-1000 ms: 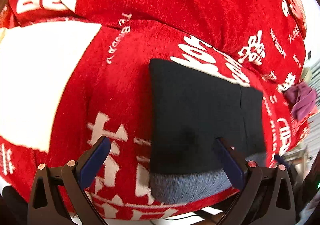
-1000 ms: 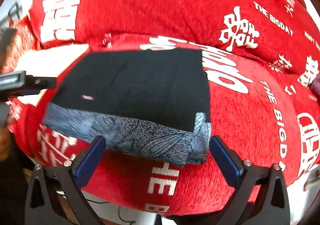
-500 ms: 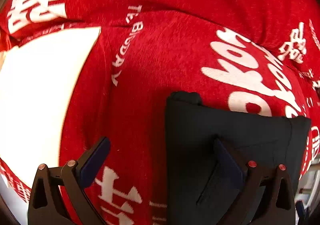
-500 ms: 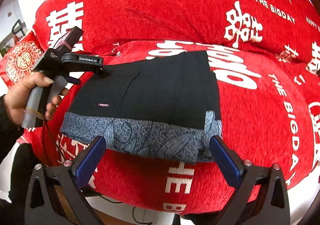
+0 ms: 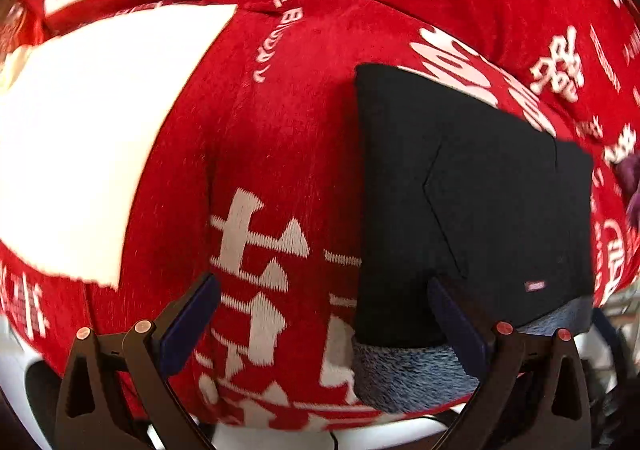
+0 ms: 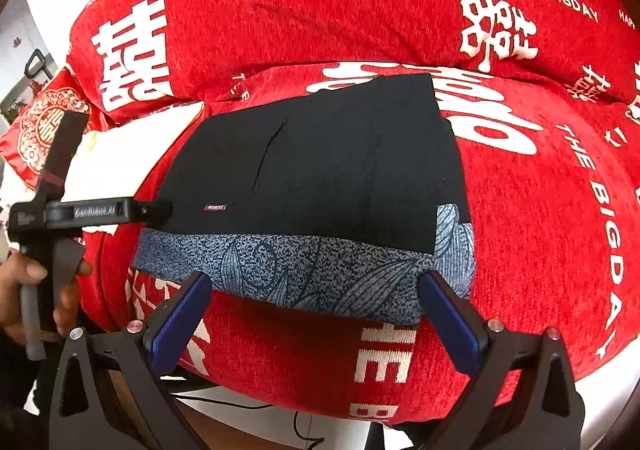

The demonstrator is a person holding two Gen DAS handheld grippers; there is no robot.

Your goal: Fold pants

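The black pants lie folded into a flat rectangle on the red sofa seat, with a grey patterned waistband along the near edge. They also show in the left wrist view. My right gripper is open and empty, just in front of the waistband. My left gripper is open and empty at the pants' left edge; in the right wrist view it shows as the black tool held by a hand beside the pants' left corner.
The red sofa cover with white lettering covers seat and backrest. A white patch lies left of the pants. A red round cushion sits at far left. A purple cloth is at the right edge. The floor and a cable lie below the seat front.
My left gripper pulled back from over the pants' far left corner toward the near left edge. My right gripper stayed open in front of the waistband. The pants did not move.
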